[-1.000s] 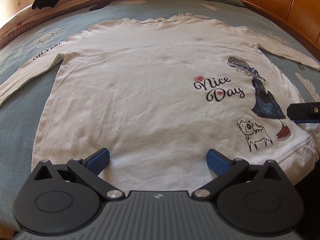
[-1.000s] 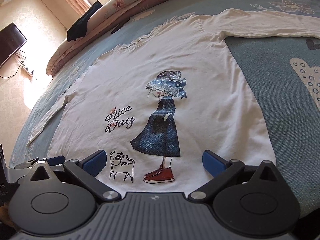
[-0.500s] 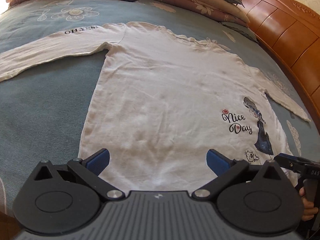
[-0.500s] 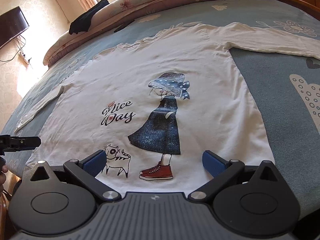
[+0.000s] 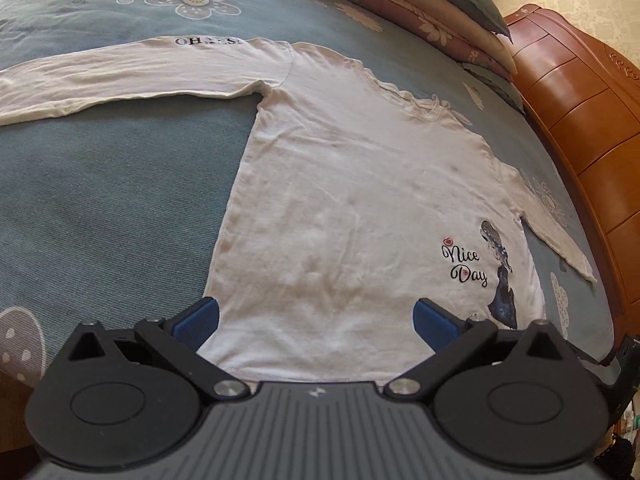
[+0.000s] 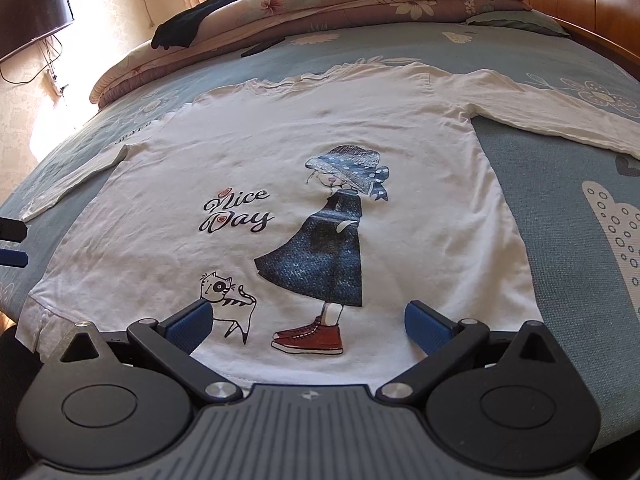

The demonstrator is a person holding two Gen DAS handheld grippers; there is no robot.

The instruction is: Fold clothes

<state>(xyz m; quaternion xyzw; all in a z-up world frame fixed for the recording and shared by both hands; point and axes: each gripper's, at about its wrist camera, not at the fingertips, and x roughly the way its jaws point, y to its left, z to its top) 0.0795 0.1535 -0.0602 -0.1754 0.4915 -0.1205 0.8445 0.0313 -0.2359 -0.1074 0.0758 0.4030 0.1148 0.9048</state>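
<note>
- Nearest, the left gripper (image 5: 316, 318) is hovering with its blue pads spread wide and nothing between them, straddling the hem at the shirt's left corner; it looks placed to take that corner.
- The right gripper (image 6: 308, 322) is also gaping wide and holding nothing, poised over the hem near the printed red shoes, probably to take the hem's other end so both lift together.
- The shirt (image 6: 288, 152), white and long-sleeved, is lying face up and flat on the bed (image 5: 100, 200), hem toward the grippers, collar away. Spreading it flat appears meant to make clean folds possible; no fold is showing yet.
- Its print, a girl in a blue dress, a cat and "Nice Day", is sitting on the right side.
- Both sleeves are stretching straight out sideways, likely so they can be folded in.
- Beyond the collar, folded quilts (image 6: 320, 4) are stacking up against the wooden headboard (image 5: 580, 112), with a dark garment (image 6: 192, 20) draped on them.
</note>
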